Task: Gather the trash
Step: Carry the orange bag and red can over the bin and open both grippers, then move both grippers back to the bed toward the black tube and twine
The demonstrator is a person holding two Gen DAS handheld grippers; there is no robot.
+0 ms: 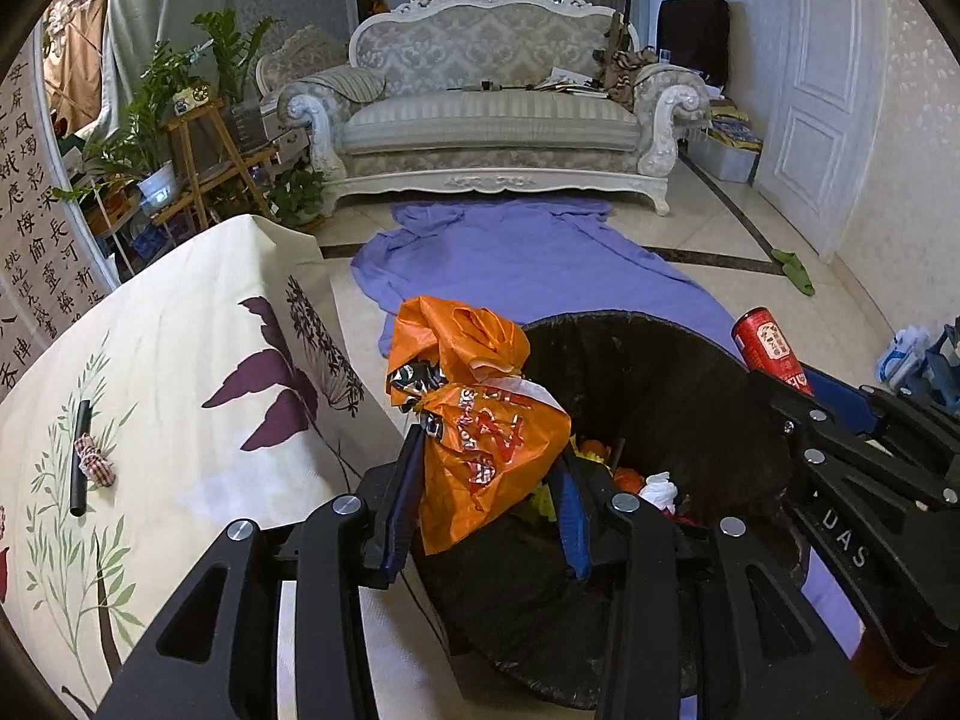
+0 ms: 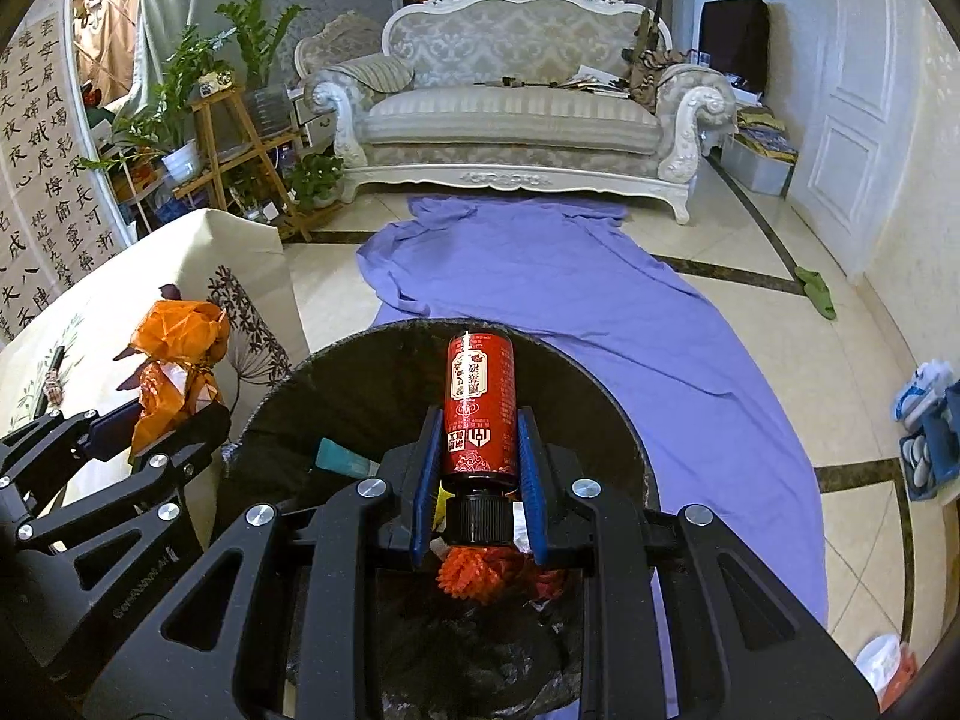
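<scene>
Both grippers: left gripper [image 1: 489,501] and right gripper [image 2: 480,468] have black angular linkage arms, silver pivot screws, blue finger pads, white lettering.

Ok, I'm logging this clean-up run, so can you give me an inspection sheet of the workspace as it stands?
Surface: cream floral tablecloth on the left; tiled floor with a purple sheet.
Job's things: black-lined trash bin, already holding scraps; orange plastic bag; red bottle with black cap.
Clutter: black tube and checked wrapper on the tablecloth; green slipper.
Grippers: left gripper shut on the bag at the bin's edge; right gripper shut on the bottle over the bin.
Cables: nothing seen.
Surroundings: sofa, potted plants, white door.
</scene>
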